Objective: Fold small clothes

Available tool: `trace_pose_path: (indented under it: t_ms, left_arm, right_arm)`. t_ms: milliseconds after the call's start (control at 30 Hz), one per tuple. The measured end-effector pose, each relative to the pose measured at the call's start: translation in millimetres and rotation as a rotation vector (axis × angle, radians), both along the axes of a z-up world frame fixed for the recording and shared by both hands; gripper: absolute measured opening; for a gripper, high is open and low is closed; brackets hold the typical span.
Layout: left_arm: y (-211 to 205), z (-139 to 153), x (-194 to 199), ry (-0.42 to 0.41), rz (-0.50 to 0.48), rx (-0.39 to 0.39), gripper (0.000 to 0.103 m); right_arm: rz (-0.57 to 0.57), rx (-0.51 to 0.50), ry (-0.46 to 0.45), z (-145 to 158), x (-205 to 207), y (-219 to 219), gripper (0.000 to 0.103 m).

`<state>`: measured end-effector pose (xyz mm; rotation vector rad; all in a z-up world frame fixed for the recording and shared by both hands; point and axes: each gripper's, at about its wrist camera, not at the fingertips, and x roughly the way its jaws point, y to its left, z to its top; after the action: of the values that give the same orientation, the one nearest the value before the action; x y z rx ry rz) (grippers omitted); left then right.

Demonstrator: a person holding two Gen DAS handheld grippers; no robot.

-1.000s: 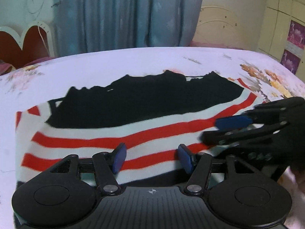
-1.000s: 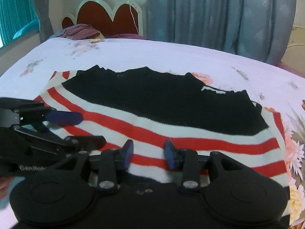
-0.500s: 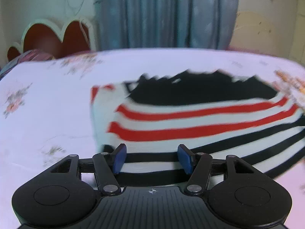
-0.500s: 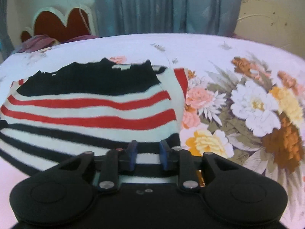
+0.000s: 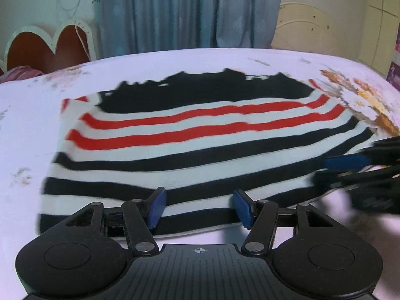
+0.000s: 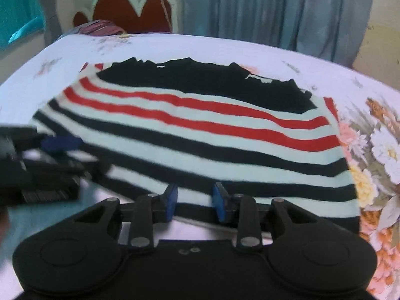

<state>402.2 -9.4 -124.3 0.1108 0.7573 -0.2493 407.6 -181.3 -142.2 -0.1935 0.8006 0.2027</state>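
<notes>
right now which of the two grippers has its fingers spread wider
The left gripper: its blue pads stand far apart over the striped garment near its hem. The right gripper is open too, but with a clearly narrower gap.

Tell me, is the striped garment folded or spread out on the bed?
Spread flat: the striped garment shows every stripe and its black top band on the bed. Hidden folds: cannot tell.

Bedrm: bed (image 5: 175, 60) w/ headboard (image 6: 132, 12) (curtains (image 5: 190, 12)).
</notes>
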Motion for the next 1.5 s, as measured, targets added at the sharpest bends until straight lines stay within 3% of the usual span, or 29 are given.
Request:
trace_pose_path:
  t_ms: [133, 233, 367, 433, 533, 700, 800, 867, 1133, 1267, 1500]
  left_arm:
    - [39.2, -1.1, 2.7, 0.008, 0.058, 0.000, 0.059]
    - [44.8, 0.1, 1.7, 0.013, 0.065, 0.008, 0.059]
    - [40.4, 4.1, 1.1, 0.006, 0.092, 0.032, 0.059]
    - [43.1, -0.4, 3.3, 0.015, 0.093, 0.023, 0.059]
    - [43.6, 1.3, 5.6, 0.019, 0.094, 0.027, 0.059]
    - [53.0, 5.8, 0.8, 0.005, 0.124, 0.019, 0.059]
    - [57.3, -1.8, 2.3, 0.019, 0.121, 0.015, 0.059]
    - [58.1, -4.6, 3.7, 0.022, 0.124, 0.012, 0.059]
    - [64.3, 2.5, -0.1, 0.018, 0.155, 0.038, 0.059]
    - [71.6, -3.7, 8.2, 0.058, 0.193, -0.019, 0.059]
    - [75.6, -7.6, 9.4, 0.056, 0.175, -0.035, 0.061]
  right_arm:
    - [-0.119, -0.028, -0.006, 10.3, -8.6, -49.1, 0.027]
    - [-0.173, 0.070, 0.038, 12.7, -8.0, -91.3, 0.023]
    - [-0.185, 0.034, 0.009, 26.9, -7.8, -87.9, 0.024]
    - [-0.226, 0.034, 0.046, 15.5, -7.3, -96.4, 0.023]
    - [-0.212, 0.037, 0.010, 8.6, -14.0, -98.5, 0.023]
    - [-0.226, 0.013, -0.008, 27.3, -13.8, -93.6, 0.023]
    - [-0.239, -0.004, 0.046, 13.8, -9.8, -100.2, 0.023]
    - [-0.235, -0.003, 0.036, 11.9, -11.0, -100.8, 0.023]
    - [-0.243, -0.010, 0.042, 24.3, -14.2, -101.2, 0.023]
    - [-0.237, -0.023, 0.059, 14.0, -13.3, -101.7, 0.023]
    - [-0.226, -0.069, 0.037, 10.3, -13.9, -95.8, 0.023]
